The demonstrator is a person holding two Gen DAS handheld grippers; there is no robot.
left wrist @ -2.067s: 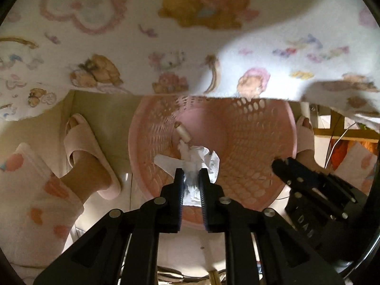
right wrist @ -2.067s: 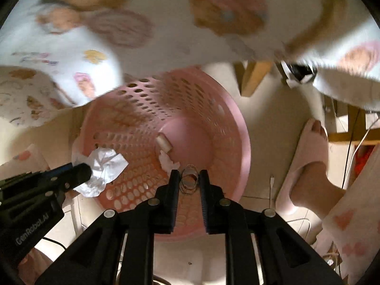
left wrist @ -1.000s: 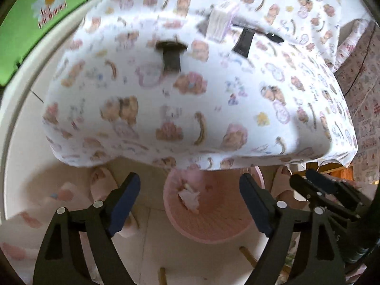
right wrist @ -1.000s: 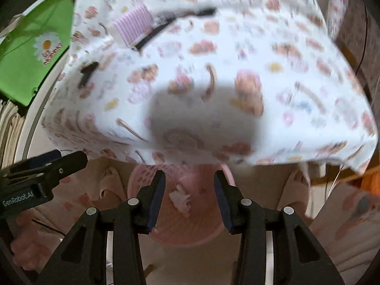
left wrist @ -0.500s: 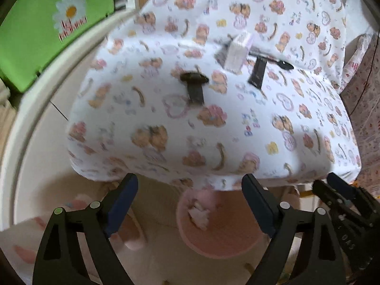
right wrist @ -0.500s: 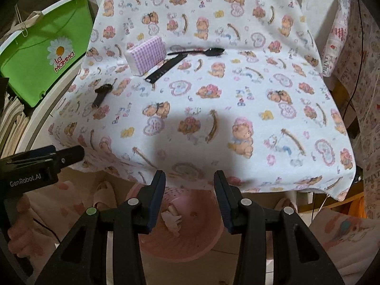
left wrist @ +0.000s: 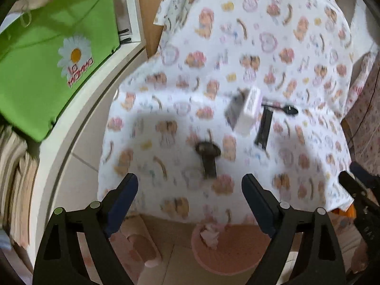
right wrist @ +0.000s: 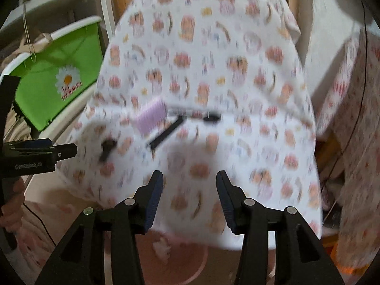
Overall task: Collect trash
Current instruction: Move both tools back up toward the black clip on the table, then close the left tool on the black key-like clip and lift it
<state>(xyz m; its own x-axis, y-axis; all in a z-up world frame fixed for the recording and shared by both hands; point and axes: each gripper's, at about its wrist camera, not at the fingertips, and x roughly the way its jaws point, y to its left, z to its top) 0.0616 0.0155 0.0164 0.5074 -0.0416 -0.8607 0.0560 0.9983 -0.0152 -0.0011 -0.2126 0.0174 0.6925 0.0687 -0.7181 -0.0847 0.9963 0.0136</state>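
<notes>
My left gripper (left wrist: 190, 190) is open and empty, held above the near edge of a table under a bear-print cloth (left wrist: 237, 71). My right gripper (right wrist: 188, 187) is open and empty too, over the same edge. On the cloth lie a dark T-shaped piece (left wrist: 207, 156), a lilac-and-white pack (left wrist: 249, 114), a black strip (left wrist: 264, 128) and a black spoon (left wrist: 282, 108). The same things show blurred in the right wrist view: the T-shaped piece (right wrist: 106, 148), pack (right wrist: 150, 116), strip (right wrist: 166, 131), spoon (right wrist: 201, 116). The pink basket (left wrist: 228, 254) stands on the floor below with crumpled paper (left wrist: 210, 234) inside.
A green bin with a daisy print (left wrist: 54, 66) stands on a white shelf at the left. A pink slipper (left wrist: 140, 249) is on the floor by the basket. The right gripper shows at the left view's right edge (left wrist: 361, 190). Patterned cloth hangs at the right (right wrist: 356, 118).
Both grippers opened, dropping the paper and a small ring into the basket, then rose from the basket to above the table edge. The tabletop items are now closer in view.
</notes>
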